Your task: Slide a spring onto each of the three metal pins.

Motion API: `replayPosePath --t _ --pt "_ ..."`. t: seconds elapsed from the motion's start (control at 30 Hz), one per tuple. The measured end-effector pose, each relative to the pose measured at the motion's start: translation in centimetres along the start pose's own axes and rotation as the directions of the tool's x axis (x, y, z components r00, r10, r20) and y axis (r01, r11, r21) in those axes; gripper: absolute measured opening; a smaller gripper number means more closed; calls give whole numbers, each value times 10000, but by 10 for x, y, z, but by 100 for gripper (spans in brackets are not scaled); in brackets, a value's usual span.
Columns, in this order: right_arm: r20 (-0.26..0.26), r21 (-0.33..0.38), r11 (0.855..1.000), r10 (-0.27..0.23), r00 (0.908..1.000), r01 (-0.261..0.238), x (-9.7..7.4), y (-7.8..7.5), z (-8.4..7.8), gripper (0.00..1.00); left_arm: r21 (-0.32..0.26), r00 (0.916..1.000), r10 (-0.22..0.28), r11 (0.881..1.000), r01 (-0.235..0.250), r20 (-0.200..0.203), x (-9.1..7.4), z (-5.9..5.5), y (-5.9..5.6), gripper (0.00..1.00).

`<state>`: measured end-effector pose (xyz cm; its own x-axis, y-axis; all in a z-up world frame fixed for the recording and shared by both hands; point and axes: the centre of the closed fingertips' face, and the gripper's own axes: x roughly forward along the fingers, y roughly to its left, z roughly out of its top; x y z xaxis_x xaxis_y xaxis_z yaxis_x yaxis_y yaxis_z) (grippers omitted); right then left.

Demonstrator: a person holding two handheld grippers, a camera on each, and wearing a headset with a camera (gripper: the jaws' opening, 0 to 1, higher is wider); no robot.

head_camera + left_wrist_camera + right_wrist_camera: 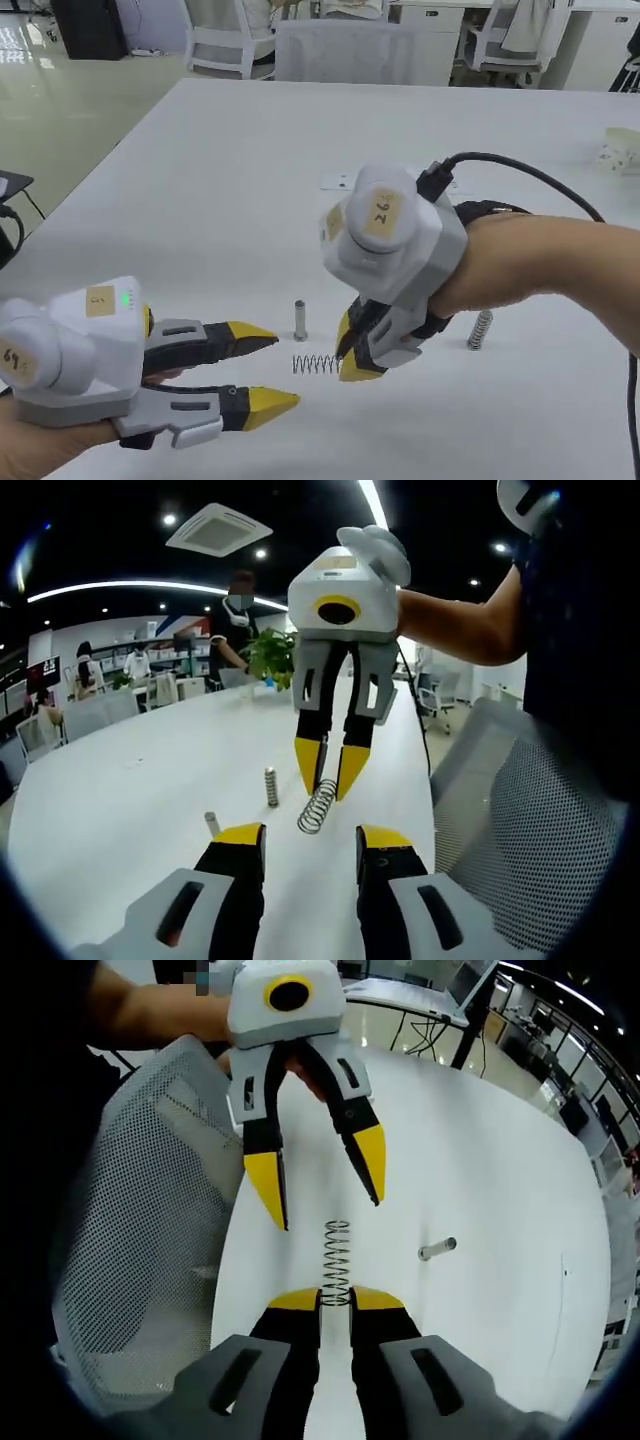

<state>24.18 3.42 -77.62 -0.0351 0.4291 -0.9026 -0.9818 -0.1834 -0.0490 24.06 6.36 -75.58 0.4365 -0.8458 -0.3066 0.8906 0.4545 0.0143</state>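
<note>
Wire spring (317,364), metal pin (299,320) shiny; table (200,200) smooth matt white.

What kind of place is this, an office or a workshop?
Probably an open-plan office or lab. The work sits on a long white table, a mesh chair stands beside it, and a ceiling air vent and a strip light are overhead.

An open-plan office: long white bench (200,200), mesh chair (520,790) at 3 o'clock, ceiling air-conditioner (218,528), potted plant (272,655) at 12 o'clock.
</note>
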Motion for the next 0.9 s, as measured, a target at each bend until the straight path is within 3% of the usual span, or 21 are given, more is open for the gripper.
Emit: replayPosePath --t 0.63,0.9 --pt "186 -1032 9945 194 9996 -174 -1 5 7 8 57 9989 -425 9991 424 215 6 3 -8 6" --pt "135 -1421 9897 170 9998 -149 0 5 5 8 208 9986 -502 9985 499 139 8 1 -9 3"
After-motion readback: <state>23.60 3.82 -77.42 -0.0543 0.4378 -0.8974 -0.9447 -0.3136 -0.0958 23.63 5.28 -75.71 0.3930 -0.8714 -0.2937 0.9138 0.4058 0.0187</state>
